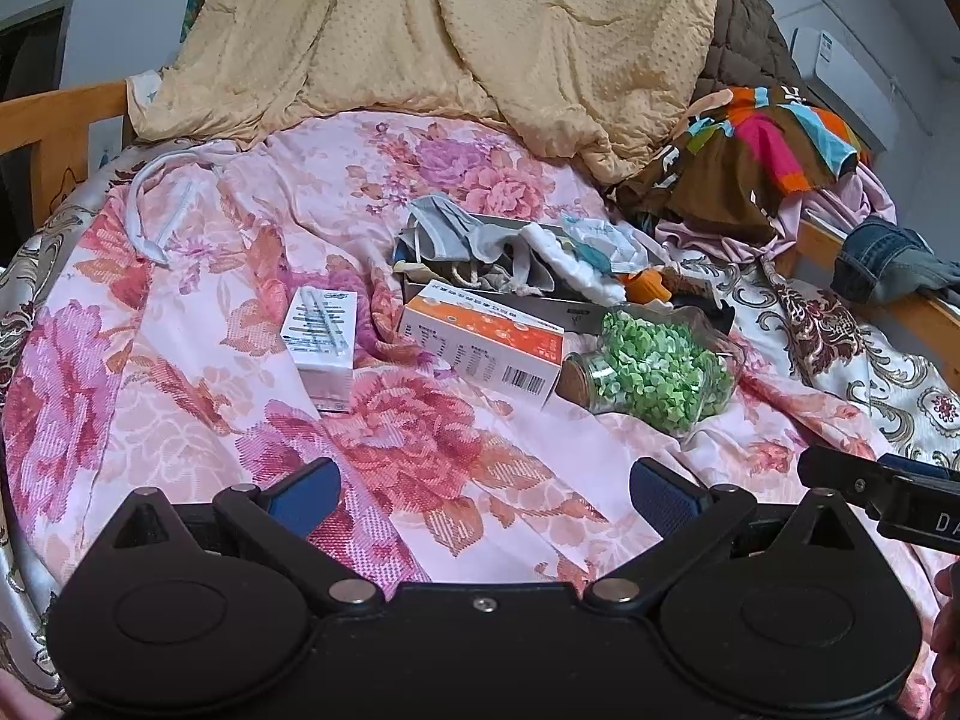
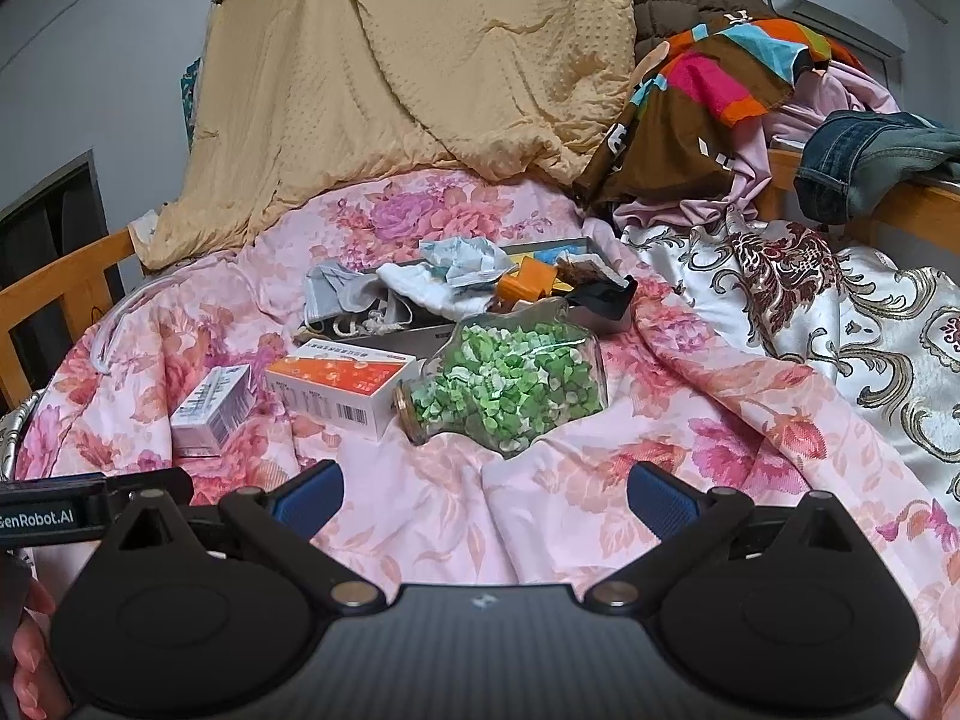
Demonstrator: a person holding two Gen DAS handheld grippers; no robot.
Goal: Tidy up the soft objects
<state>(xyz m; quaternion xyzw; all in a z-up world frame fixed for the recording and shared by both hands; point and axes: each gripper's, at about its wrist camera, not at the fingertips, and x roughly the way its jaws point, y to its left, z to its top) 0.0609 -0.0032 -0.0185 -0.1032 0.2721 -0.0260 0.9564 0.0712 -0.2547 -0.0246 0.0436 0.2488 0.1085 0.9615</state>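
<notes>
Left tongs (image 1: 483,495) and right tongs (image 2: 485,498) — both released, blue pads spread wide and grasping nothing — hover side by side over the pink floral bedspread (image 1: 180,360) of a bed. Just beyond them lie a glass jar of green pieces (image 2: 510,396) on its side, an orange-and-white carton (image 2: 342,387) touching the jar's cork end, and a smaller white carton (image 1: 321,342) set apart to the left. Behind these sits an open shallow box (image 1: 576,315) holding the soft objects — a grey face mask (image 1: 447,234), a white cloth (image 2: 432,291) and crumpled wrappers. A tan quilt (image 1: 450,42) and heaped clothes (image 2: 708,102) rise at the far side.
</notes>
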